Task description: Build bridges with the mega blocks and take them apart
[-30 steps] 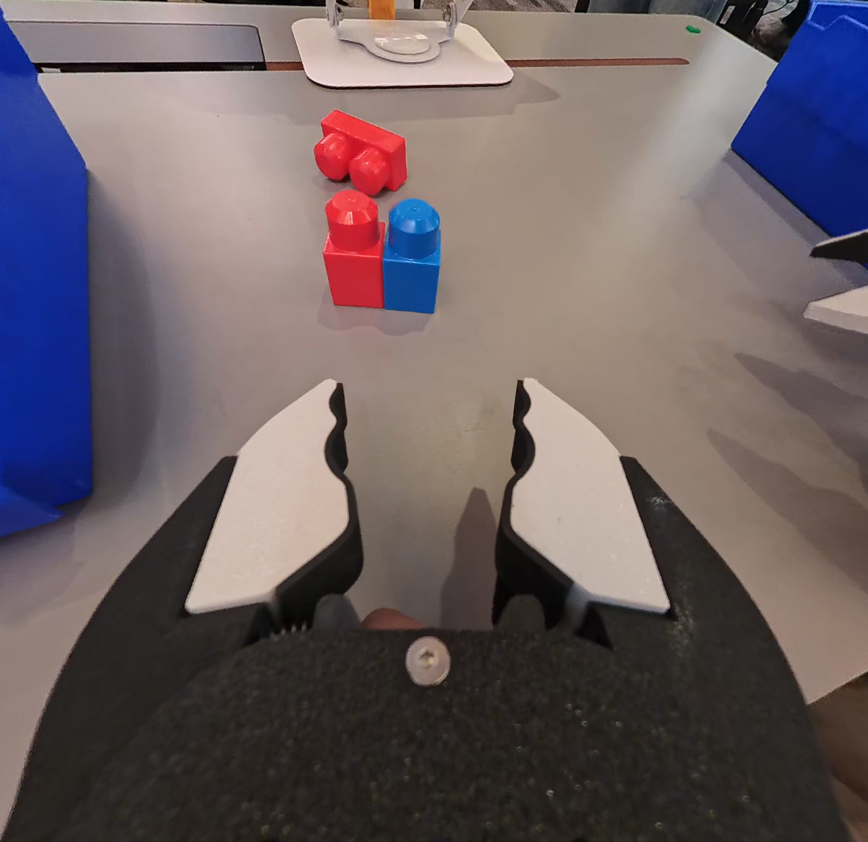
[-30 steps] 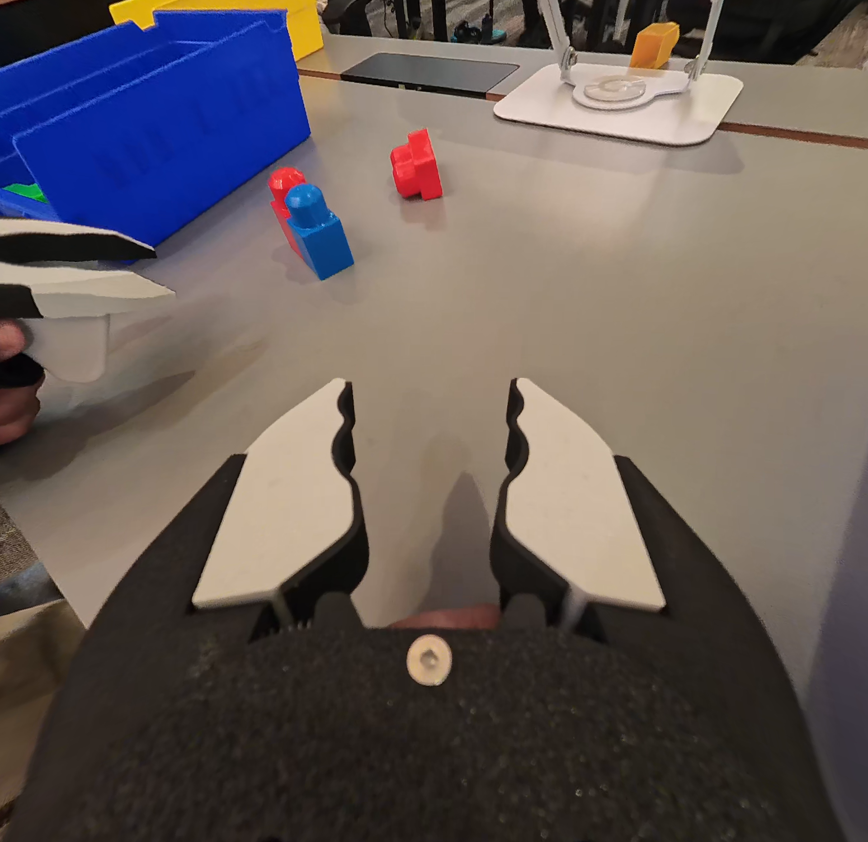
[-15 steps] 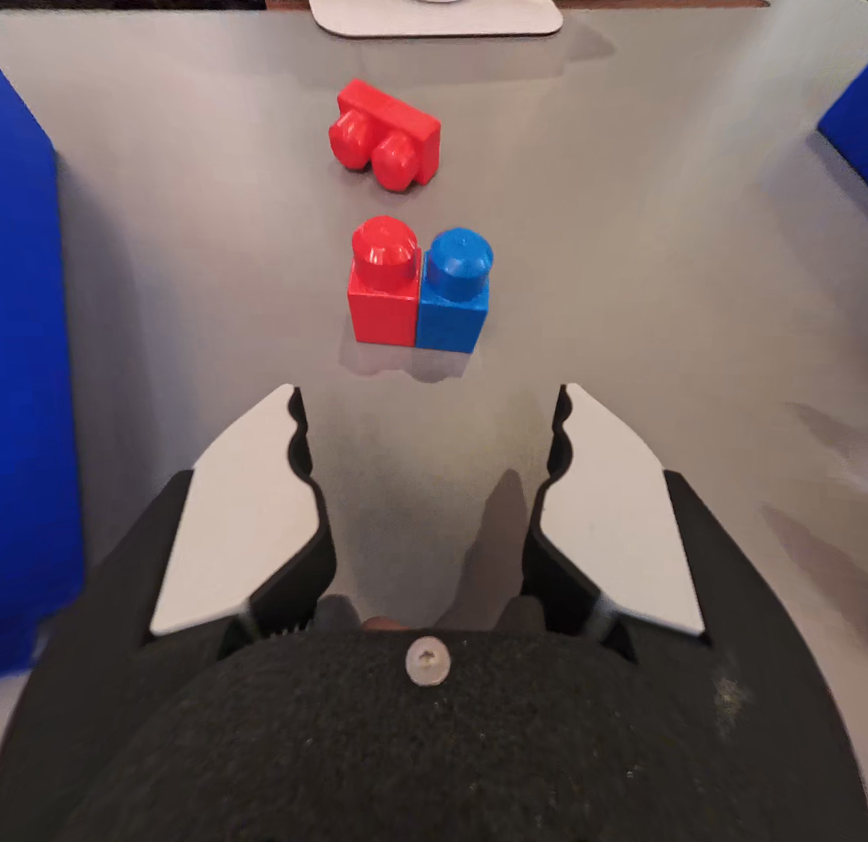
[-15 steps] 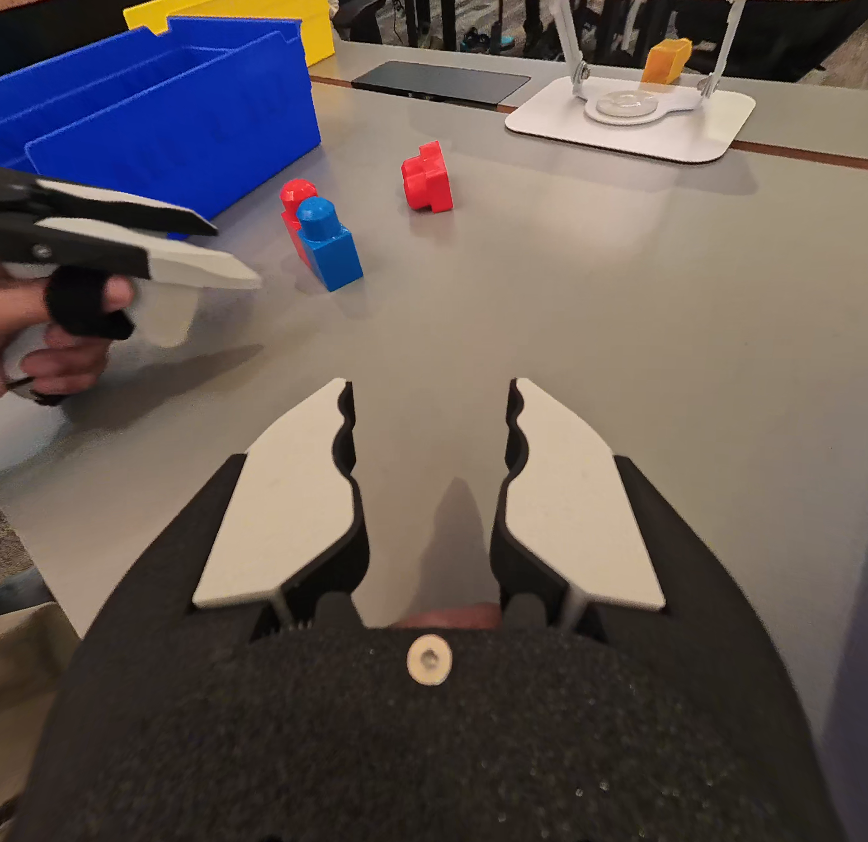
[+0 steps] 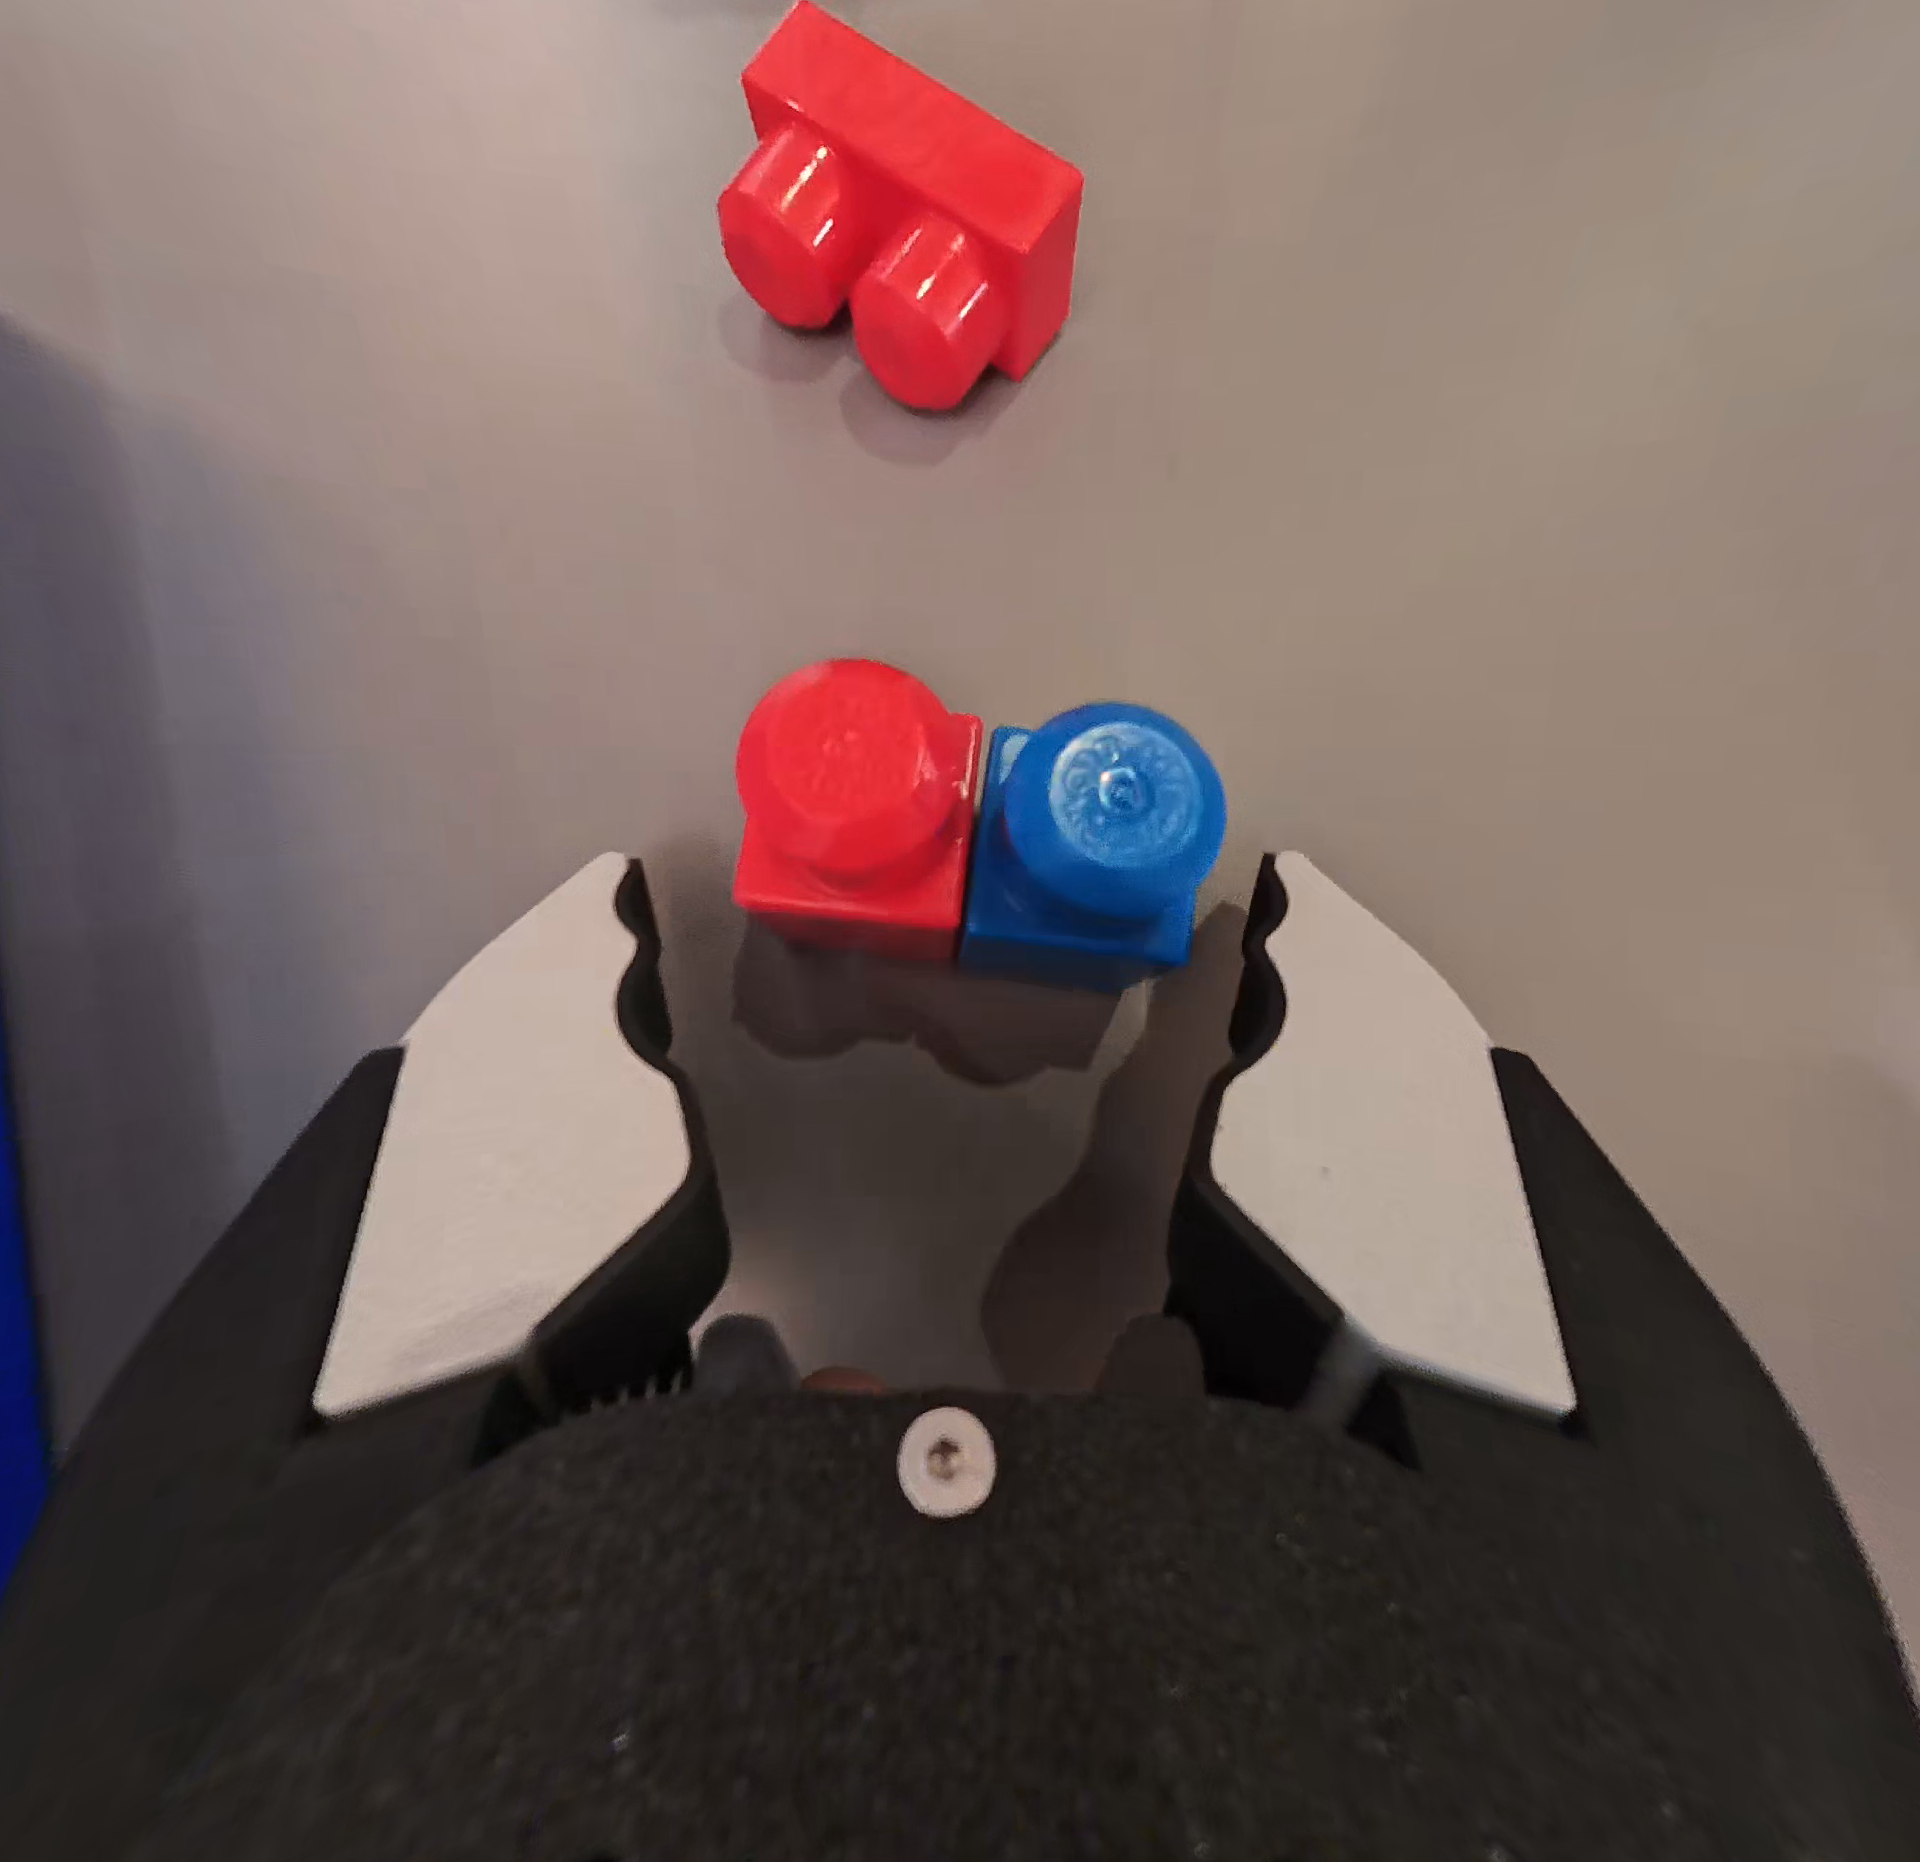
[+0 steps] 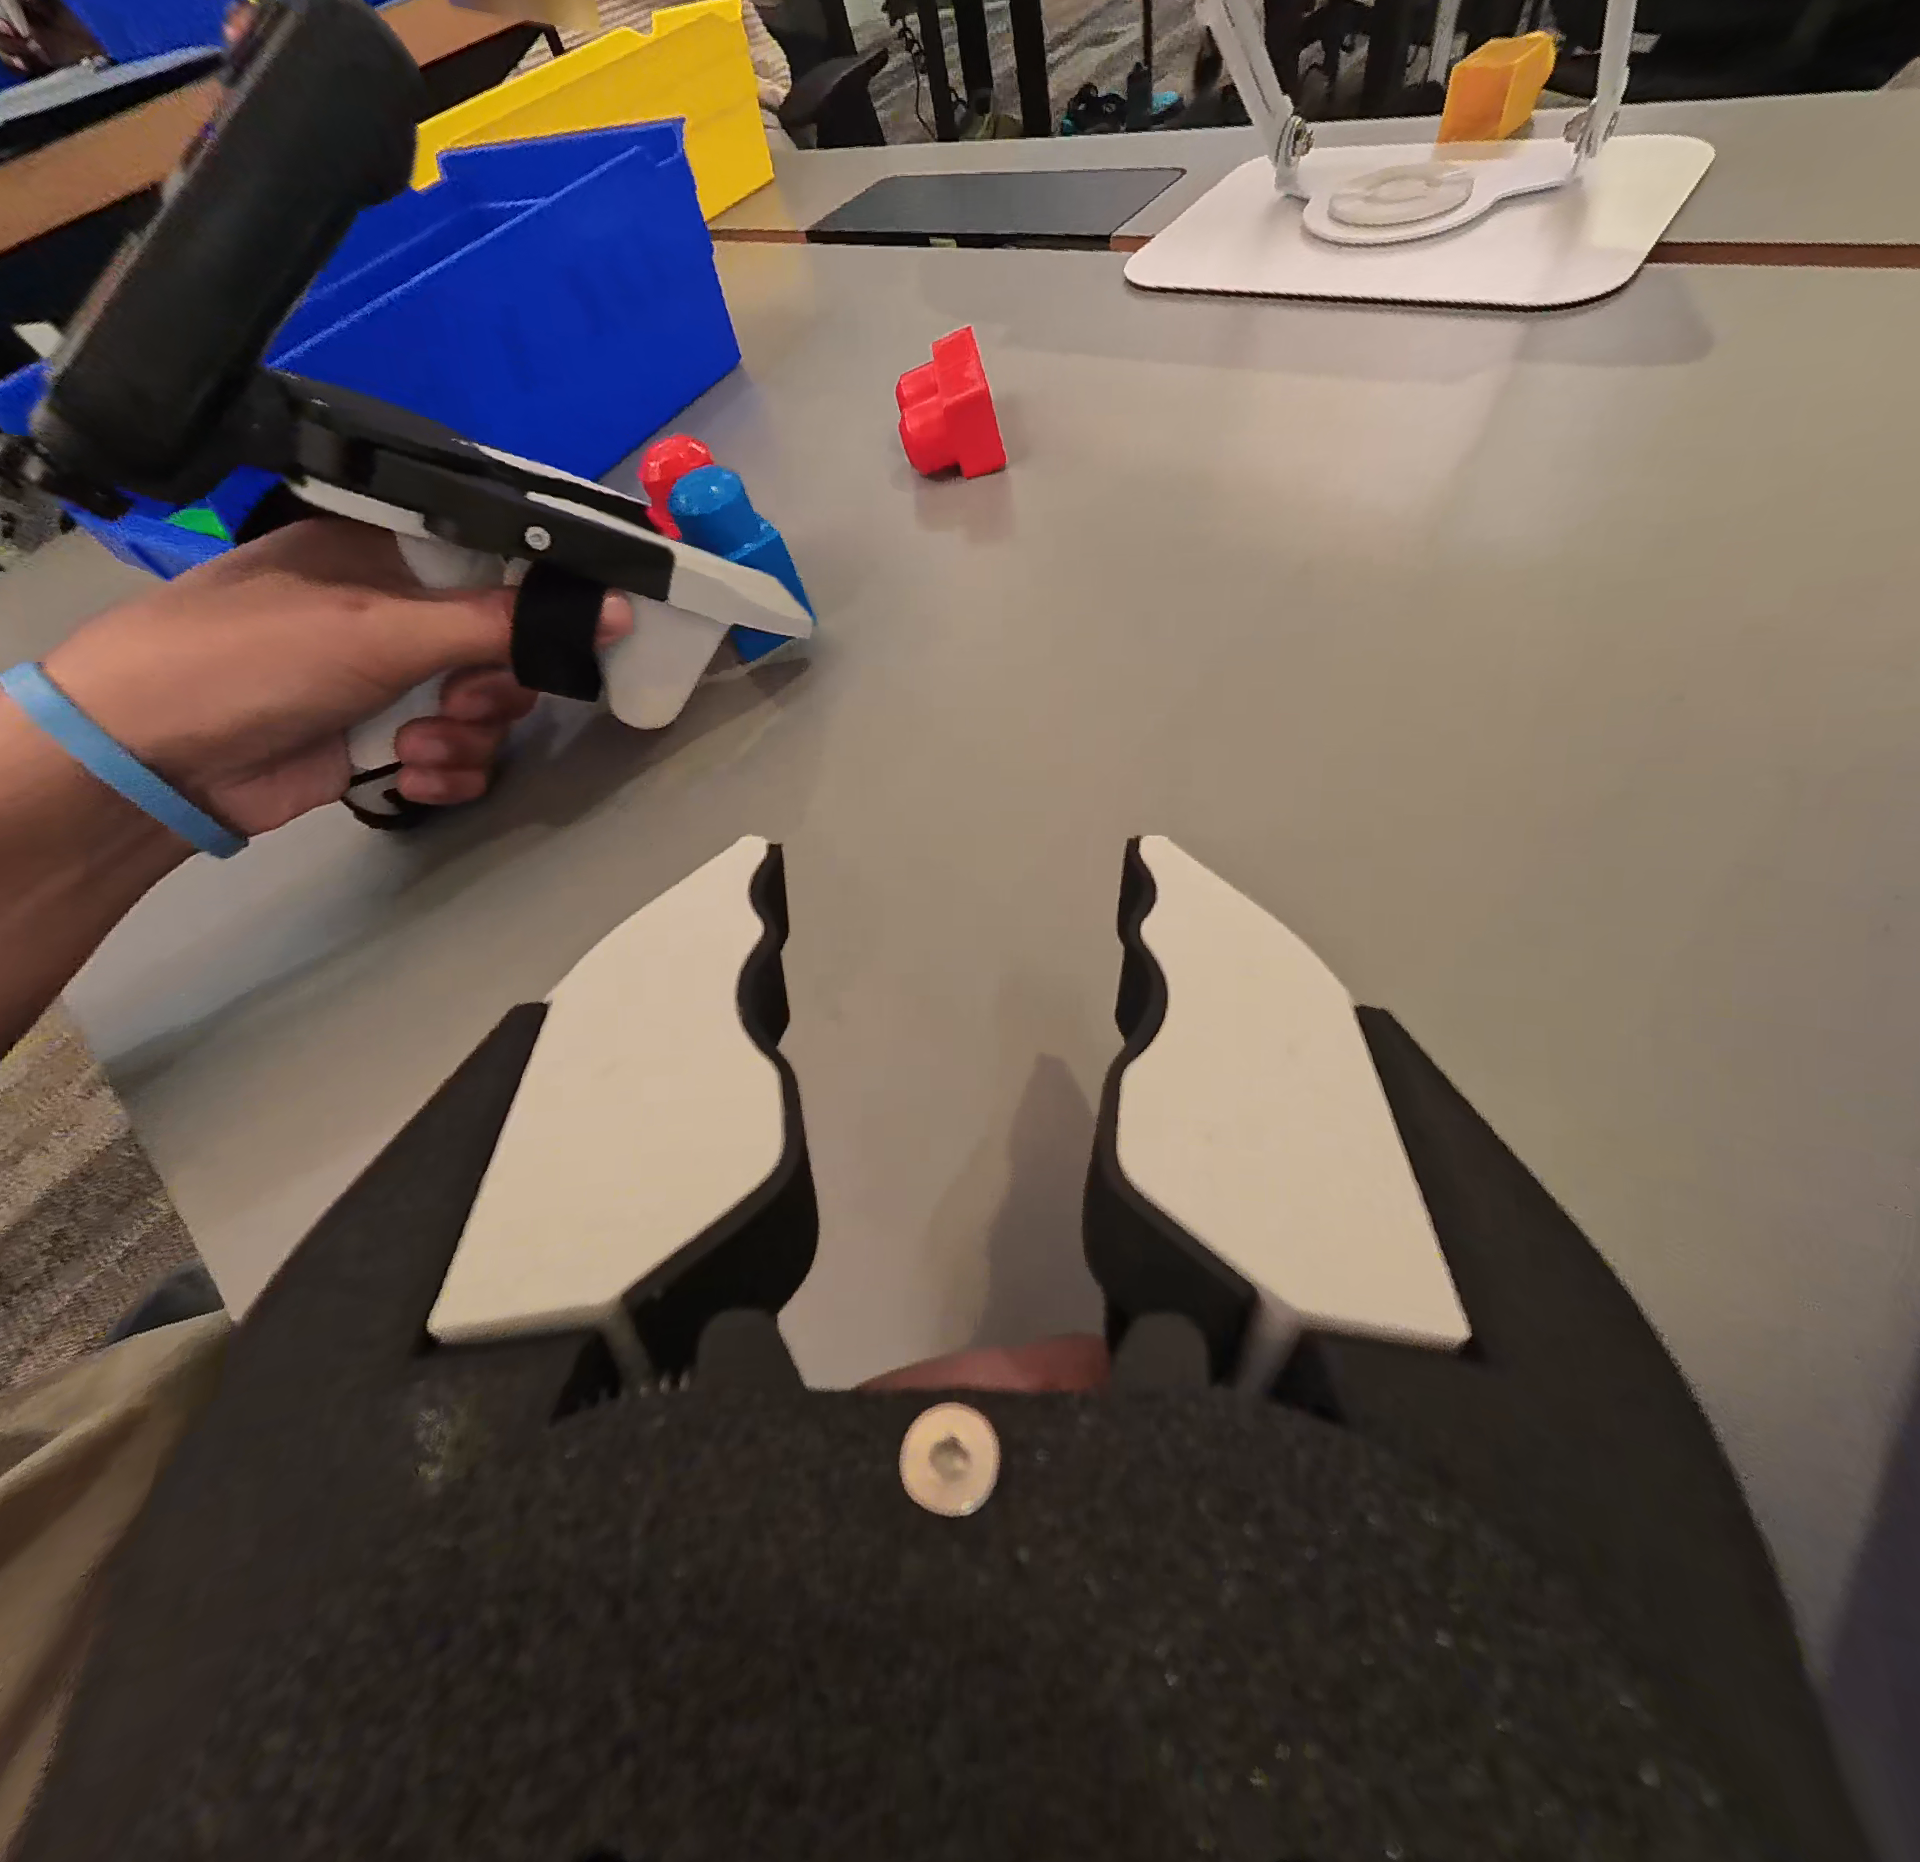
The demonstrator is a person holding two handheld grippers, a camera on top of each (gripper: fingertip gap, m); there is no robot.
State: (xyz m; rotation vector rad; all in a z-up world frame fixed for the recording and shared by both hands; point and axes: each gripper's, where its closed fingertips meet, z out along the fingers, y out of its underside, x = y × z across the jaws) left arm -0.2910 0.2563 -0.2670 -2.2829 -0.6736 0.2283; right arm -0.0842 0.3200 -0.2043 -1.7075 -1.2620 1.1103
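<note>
**blockfan:** Left gripper has dropped in a lot over the last second. The blocks used to sit way up at 12 o'clock, now its fingertips flank the pair. Jaws are spread wider than before too, nothing in them.

**gripnerd:** Yep. Going left to right in that view: red single block, touching the blue single block, both upright on the grey table. The red two-stud block lies on its side further out at 12.

**blockfan:** And the right gripper?

**gripnerd:** Hasn't budged. Half-open, empty, blocks well off at its 11 o'clock beside the blue bin.

**blockfan:** So nothing's stacked yet. My guess is the left one grabs or spaces the two pillars first, then the two-stud goes across.
</note>
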